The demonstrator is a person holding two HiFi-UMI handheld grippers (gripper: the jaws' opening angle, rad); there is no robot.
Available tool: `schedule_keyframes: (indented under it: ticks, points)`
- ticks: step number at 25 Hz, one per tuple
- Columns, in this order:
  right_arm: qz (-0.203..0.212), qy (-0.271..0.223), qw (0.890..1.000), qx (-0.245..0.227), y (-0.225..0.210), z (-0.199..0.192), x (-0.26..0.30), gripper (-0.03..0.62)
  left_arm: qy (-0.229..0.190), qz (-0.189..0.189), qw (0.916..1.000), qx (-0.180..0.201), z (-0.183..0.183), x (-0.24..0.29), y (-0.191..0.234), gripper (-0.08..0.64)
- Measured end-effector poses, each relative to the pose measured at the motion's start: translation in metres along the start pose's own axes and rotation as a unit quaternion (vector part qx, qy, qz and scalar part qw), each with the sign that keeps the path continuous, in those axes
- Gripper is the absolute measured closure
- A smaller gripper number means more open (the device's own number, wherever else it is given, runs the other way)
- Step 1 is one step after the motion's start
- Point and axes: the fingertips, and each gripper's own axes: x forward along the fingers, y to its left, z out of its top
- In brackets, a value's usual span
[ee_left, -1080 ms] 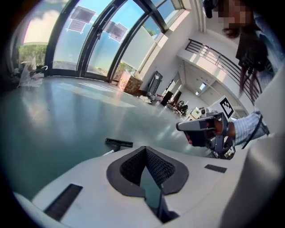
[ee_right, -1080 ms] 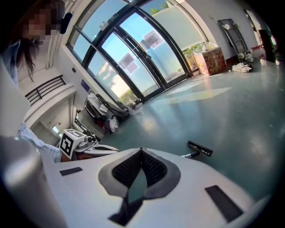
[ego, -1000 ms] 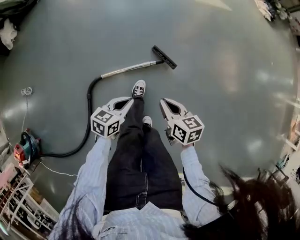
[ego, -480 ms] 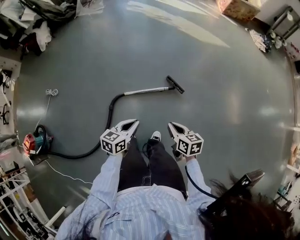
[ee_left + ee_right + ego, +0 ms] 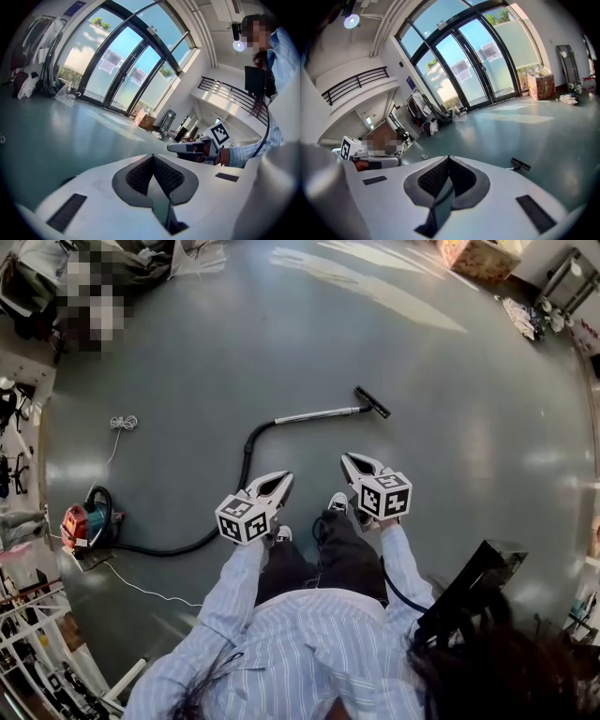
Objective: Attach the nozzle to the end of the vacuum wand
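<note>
Holding nothing, left tool (image 5: 284, 478) and right tool (image 5: 348, 458) pressed together, far from hard, light nozzle (image 5: 372, 401), best pinched at its neck.

Bright daylight, floor (image 5: 281, 334) glare, fisheye edges

- nozzle (image 5: 372, 401) and wand (image 5: 319, 414), far floor: join too small to tell whether seated.
- same wand, right gripper view: all but a stub beside the nozzle (image 5: 520, 164) hidden behind the right gripper (image 5: 449, 158).
- shoes (image 5: 337, 503): toes only, the rest under trouser legs.
- rack (image 5: 33, 652), near left: cut off by the edge.
- box (image 5: 473, 254), far right: cut off.
- dark object (image 5: 469, 587), near right: partly behind hair, kind unclear.
</note>
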Motion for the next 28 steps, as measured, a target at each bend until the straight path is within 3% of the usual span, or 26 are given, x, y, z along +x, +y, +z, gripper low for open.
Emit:
schedule_keyframes:
  ticks: [6, 11, 15, 19, 23, 28]
  points:
    - [-0.041, -0.032, 0.999, 0.005, 0.087, -0.018, 0.006, 0.588, 0.02, -0.024, 0.9961, 0.082, -0.011, -0.083, 0.023, 0.555]
    - [-0.047, -0.033, 0.998, 0.017, 0.151, -0.076, 0.013, 0.588, 0.023, -0.057, 0.992, 0.111, -0.043, -0.134, 0.036, 0.555]
    - [-0.051, -0.029, 0.998, 0.023, 0.182, -0.113, 0.003, 0.588, 0.015, -0.075, 0.9912, 0.108, -0.059, -0.162, 0.022, 0.555]
    - [-0.051, -0.034, 0.998, 0.01, 0.205, -0.112, -0.019, 0.588, 0.014, -0.092, 0.9911, 0.096, -0.063, -0.18, -0.004, 0.555]
    - [-0.05, -0.041, 0.998, 0.008, 0.212, -0.116, -0.046, 0.588, 0.016, -0.101, 0.9903, 0.095, -0.073, -0.186, -0.034, 0.555]
    - [-0.043, -0.034, 0.998, -0.002, 0.215, -0.148, -0.081, 0.588, 0.013, -0.099, 0.9905, 0.095, -0.098, -0.192, -0.075, 0.555]
